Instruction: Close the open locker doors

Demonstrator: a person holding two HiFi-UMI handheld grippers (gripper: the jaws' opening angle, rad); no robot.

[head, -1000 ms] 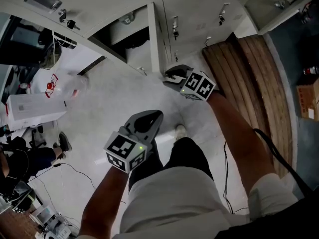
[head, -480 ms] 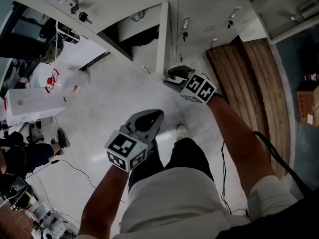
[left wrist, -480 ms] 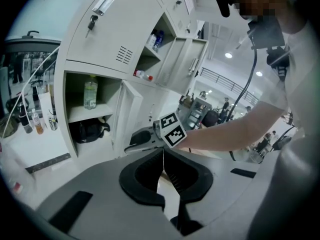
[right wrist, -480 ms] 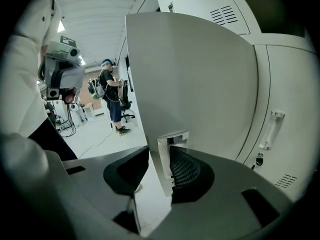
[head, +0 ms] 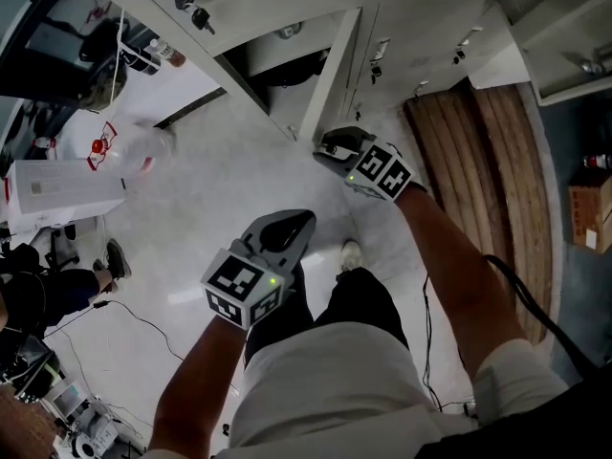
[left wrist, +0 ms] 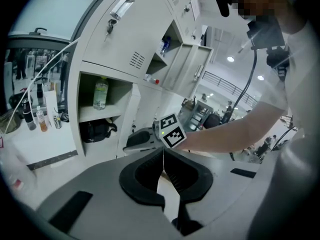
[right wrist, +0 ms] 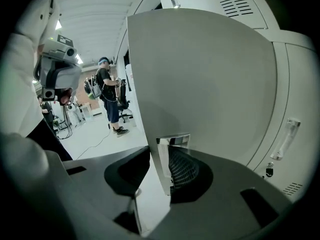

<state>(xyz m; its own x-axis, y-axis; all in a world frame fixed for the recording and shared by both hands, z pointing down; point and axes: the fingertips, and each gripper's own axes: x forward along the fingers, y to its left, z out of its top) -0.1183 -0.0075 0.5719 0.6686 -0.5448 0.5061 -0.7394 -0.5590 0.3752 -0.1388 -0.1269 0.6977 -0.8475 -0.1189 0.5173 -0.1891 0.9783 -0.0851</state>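
An open grey locker door (head: 337, 76) shows edge-on in the head view, beside its dark compartment (head: 287, 60). My right gripper (head: 327, 147) sits at the door's lower free edge. In the right gripper view the door (right wrist: 200, 84) fills the frame and its edge with a metal latch plate (right wrist: 165, 159) lies between the jaws. These have just been closing and press on it. My left gripper (head: 298, 222) hangs lower, over the floor, shut and empty. The left gripper view shows the compartment with a bottle (left wrist: 100, 92) and a black bag (left wrist: 97, 130), and a second open door (left wrist: 189, 66) higher up.
A wooden slatted bench (head: 488, 161) runs along the lockers at right. A white box (head: 57, 194) and a plastic bag (head: 129, 151) lie at left, near a seated person's legs (head: 48, 299). Cables trail on the floor. Another person (right wrist: 107, 96) stands behind.
The lockers have shifted right and nearer in the head view. My right gripper has stayed at the door's edge and gone along with it; the left gripper has kept its place beside my leg.
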